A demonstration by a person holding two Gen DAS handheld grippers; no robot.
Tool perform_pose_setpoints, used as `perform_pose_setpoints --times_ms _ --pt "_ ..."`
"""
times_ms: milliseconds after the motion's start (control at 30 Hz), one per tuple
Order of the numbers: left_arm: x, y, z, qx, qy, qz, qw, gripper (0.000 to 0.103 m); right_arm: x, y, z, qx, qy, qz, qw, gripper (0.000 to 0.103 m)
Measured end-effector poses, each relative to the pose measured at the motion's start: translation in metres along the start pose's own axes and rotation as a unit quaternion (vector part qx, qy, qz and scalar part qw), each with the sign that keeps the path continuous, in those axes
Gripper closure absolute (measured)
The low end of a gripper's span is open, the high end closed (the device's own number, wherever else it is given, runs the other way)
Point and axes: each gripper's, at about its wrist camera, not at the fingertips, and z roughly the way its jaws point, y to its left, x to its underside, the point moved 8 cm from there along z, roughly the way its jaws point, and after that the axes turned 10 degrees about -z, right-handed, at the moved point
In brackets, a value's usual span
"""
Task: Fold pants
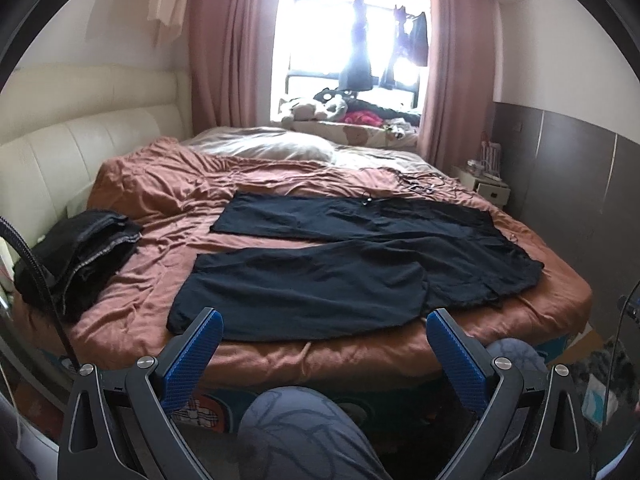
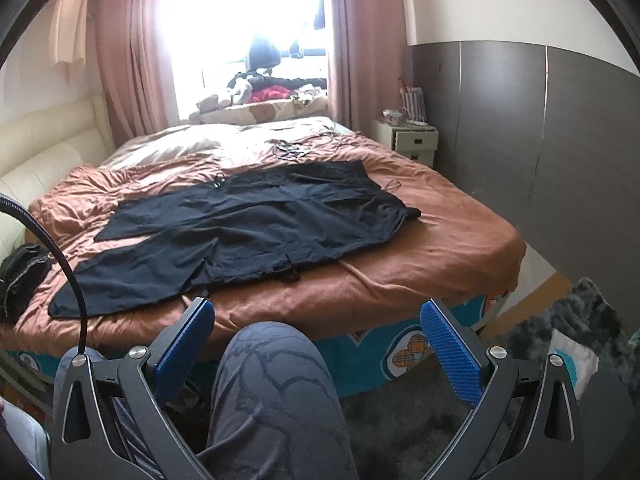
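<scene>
Black pants (image 1: 344,264) lie spread flat on the rust-coloured bedspread (image 1: 168,184), legs pointing left, waist at the right. The right wrist view shows the same pants (image 2: 240,232) with the waist toward the right edge of the bed. My left gripper (image 1: 324,320) is open, held back from the bed's near edge, nothing between its blue pads (image 1: 192,356). My right gripper (image 2: 316,308) is also open and empty, hovering over a person's knee (image 2: 272,384) in front of the bed.
A stack of folded dark clothes (image 1: 76,256) sits at the left of the bed near the cream headboard (image 1: 60,152). Cables and hangers (image 2: 288,148) lie beyond the pants. A white nightstand (image 2: 412,140) stands at the far right. A grey rug (image 2: 580,320) covers the floor.
</scene>
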Motion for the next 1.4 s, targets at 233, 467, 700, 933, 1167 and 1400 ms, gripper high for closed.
perform_pose_setpoints --times_ms 233,467,700,933,1167,1400 --pt "-0.008 0.023 0.021 -0.02 -0.009 -0.005 0.9997 0.0 -0.014 0.005 0.034 0.001 0.027 -0.002 1.0 0.0" --pt "-0.007 0.042 0.057 -0.031 0.028 -0.027 0.9988 0.0 -0.022 0.004 0.073 -0.007 0.048 0.002 0.999 0.0" --pt "-0.002 0.061 0.089 -0.028 0.049 -0.051 0.9971 0.0 -0.025 -0.003 0.114 -0.017 0.064 0.006 0.998 0.0" --pt "-0.001 0.077 0.115 -0.044 0.063 -0.058 0.9954 0.0 -0.023 -0.017 0.155 -0.026 0.091 0.025 0.995 0.0" --pt "0.003 0.093 0.136 -0.057 0.072 -0.095 0.9912 0.0 -0.026 -0.037 0.192 -0.016 0.117 0.038 0.992 0.0" --pt "0.017 0.106 0.165 -0.077 0.104 -0.121 0.9841 0.0 -0.032 -0.053 0.222 -0.009 0.122 0.036 0.992 0.0"
